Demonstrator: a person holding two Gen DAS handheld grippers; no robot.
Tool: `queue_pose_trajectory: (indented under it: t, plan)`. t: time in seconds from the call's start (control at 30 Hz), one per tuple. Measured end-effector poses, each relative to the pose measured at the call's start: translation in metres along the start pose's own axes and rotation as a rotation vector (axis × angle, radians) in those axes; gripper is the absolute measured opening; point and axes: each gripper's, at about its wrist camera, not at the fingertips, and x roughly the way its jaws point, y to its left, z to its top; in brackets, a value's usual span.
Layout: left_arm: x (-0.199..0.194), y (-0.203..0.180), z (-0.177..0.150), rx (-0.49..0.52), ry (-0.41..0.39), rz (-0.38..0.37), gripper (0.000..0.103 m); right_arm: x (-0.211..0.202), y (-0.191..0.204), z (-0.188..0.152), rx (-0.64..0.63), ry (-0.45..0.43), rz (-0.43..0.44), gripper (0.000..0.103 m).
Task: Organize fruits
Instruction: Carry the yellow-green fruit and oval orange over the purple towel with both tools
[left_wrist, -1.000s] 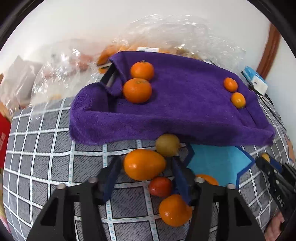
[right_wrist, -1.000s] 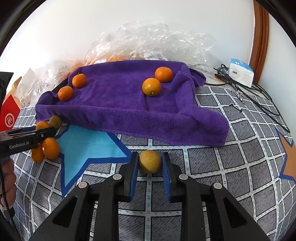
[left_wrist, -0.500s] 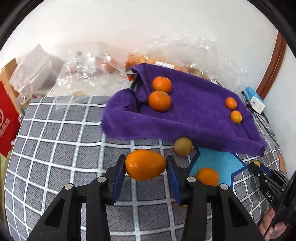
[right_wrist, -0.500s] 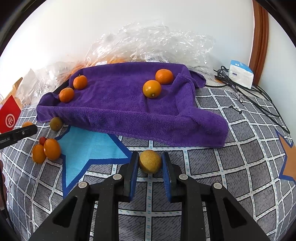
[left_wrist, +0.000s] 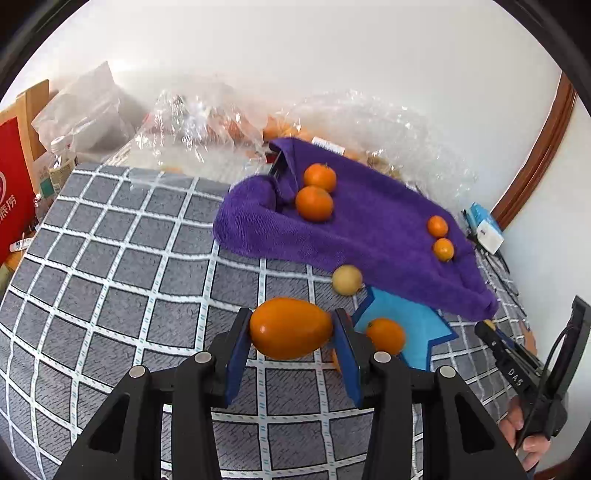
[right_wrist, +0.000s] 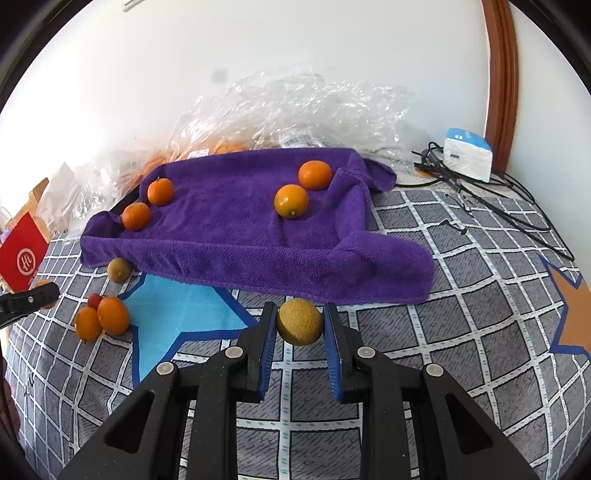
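— What had changed with the oval orange fruit (left_wrist: 291, 328)?

— My left gripper (left_wrist: 291, 341) had lifted it clear of the small fruits beside the blue star (left_wrist: 406, 325); my fingers stayed clamped on its ends. It looked smooth, glossy, egg-shaped.

— And your right?

— My right gripper (right_wrist: 300, 332) hadn't moved, pinched tight on a rough yellow-brown fruit (right_wrist: 299, 322) just before the purple towel (right_wrist: 236, 229) on the checked bed cover (right_wrist: 480, 332).

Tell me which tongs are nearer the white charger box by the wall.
Right. The right tongs, shut on a brownish fruit, are on the charger box's side; the left tongs, gripping an oval orange fruit, are further away.
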Motion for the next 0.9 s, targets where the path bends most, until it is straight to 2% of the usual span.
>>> queue_pose_trajectory:
  t: [0.23, 0.53, 0.7, 0.8, 0.9]
  plan:
    - [-0.015, -0.012, 0.021, 0.017, -0.069, -0.008, 0.041, -0.02, -0.004, 0.015, 0.031, -0.036, 0.01, 0.025]
    - [-0.023, -0.032, 0.063, 0.027, -0.18, -0.032, 0.041, -0.036, -0.004, 0.071, 0.023, -0.122, -0.027, 0.025]
    - [-0.009, -0.04, 0.082, 0.024, -0.2, -0.065, 0.041, -0.03, -0.005, 0.101, 0.034, -0.149, -0.038, 0.025]
    - [0.007, -0.045, 0.088, 0.02, -0.205, -0.046, 0.041, -0.021, -0.005, 0.111, 0.038, -0.155, -0.037, 0.025]
    - [0.023, -0.047, 0.089, 0.001, -0.206, -0.069, 0.041, -0.004, -0.008, 0.112, 0.048, -0.145, -0.028, 0.025]
